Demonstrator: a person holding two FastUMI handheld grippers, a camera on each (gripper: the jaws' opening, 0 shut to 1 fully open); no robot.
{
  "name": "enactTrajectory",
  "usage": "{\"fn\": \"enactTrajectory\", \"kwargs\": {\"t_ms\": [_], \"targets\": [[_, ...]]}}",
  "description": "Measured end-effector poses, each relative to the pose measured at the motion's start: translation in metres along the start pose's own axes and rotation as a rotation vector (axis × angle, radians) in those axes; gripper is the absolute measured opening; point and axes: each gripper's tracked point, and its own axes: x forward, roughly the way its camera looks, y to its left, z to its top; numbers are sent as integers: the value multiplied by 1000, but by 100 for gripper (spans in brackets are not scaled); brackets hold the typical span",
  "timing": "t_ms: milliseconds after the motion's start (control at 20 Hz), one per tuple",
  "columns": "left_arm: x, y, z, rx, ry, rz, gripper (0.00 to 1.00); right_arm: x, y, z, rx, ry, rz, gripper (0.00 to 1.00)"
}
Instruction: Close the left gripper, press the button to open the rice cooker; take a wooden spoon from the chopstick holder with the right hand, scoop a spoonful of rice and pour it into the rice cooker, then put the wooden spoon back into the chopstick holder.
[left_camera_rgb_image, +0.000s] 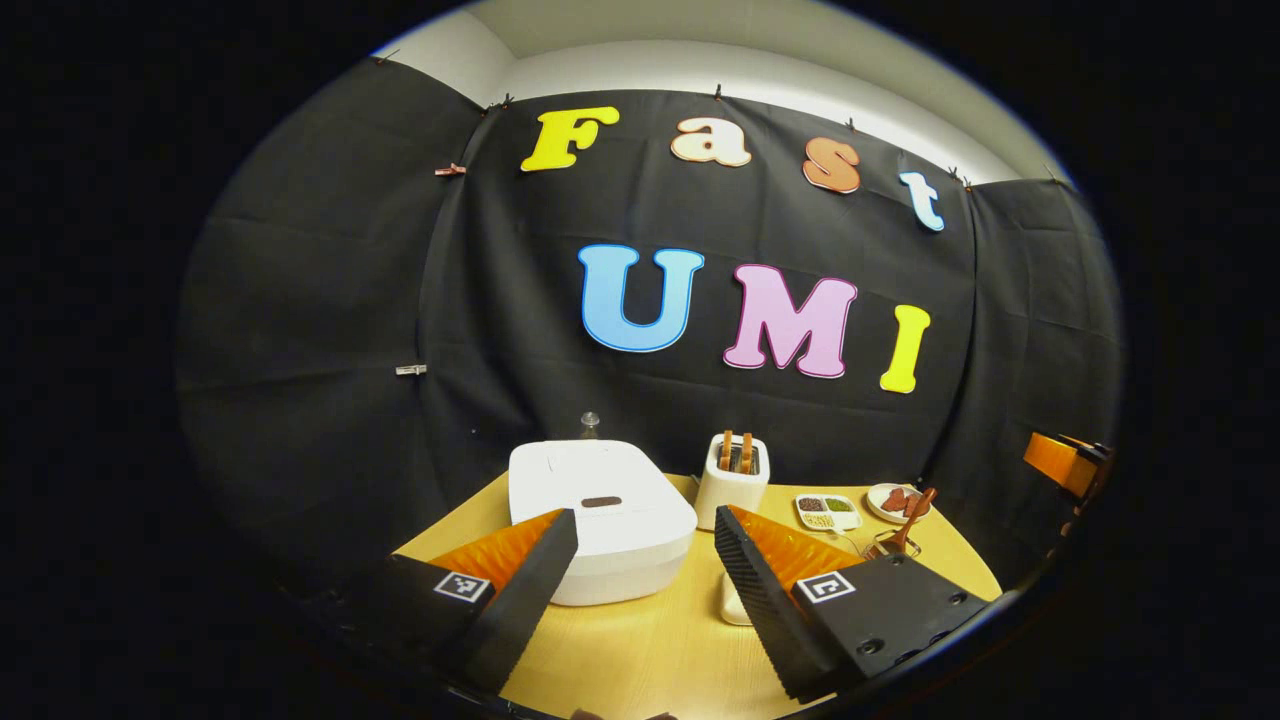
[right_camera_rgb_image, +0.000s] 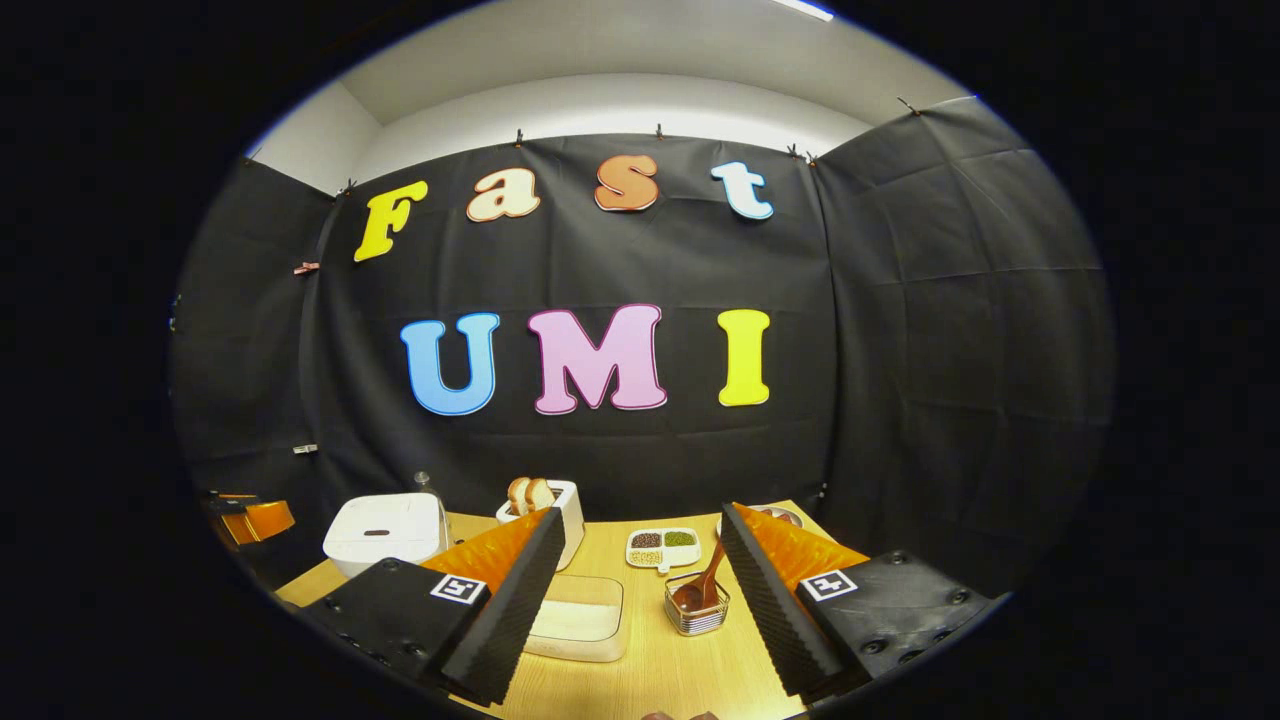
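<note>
You face a light wooden table (right_camera_rgb_image: 690, 660) set against a black cloth wall. In your left gripper view, the white rice cooker (left_camera_rgb_image: 600, 515), lid down, sits just ahead of your left gripper (left_camera_rgb_image: 648, 585), partly behind its left finger; the jaws stand wide apart, holding nothing. A white toaster (left_camera_rgb_image: 732, 475) stands beside the cooker. In your right gripper view, your right gripper (right_camera_rgb_image: 640, 610) also gapes wide and empty. Between its fingers lie a clear container of rice (right_camera_rgb_image: 580, 620) and, just right of it, the wire chopstick holder (right_camera_rgb_image: 697, 605) with the wooden spoon (right_camera_rgb_image: 705, 580) leaning inside. A small divided dish (right_camera_rgb_image: 663, 547) sits behind them.
</note>
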Motion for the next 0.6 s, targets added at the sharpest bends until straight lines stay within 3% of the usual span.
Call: {"fn": "enactTrajectory", "kwargs": {"t_ms": [450, 600], "targets": [[37, 13, 14, 19, 5, 6, 93, 25, -2, -6, 19, 33, 4, 98], [62, 22, 16, 52, 36, 0, 73, 32, -3, -8, 23, 35, 0, 97]]}}
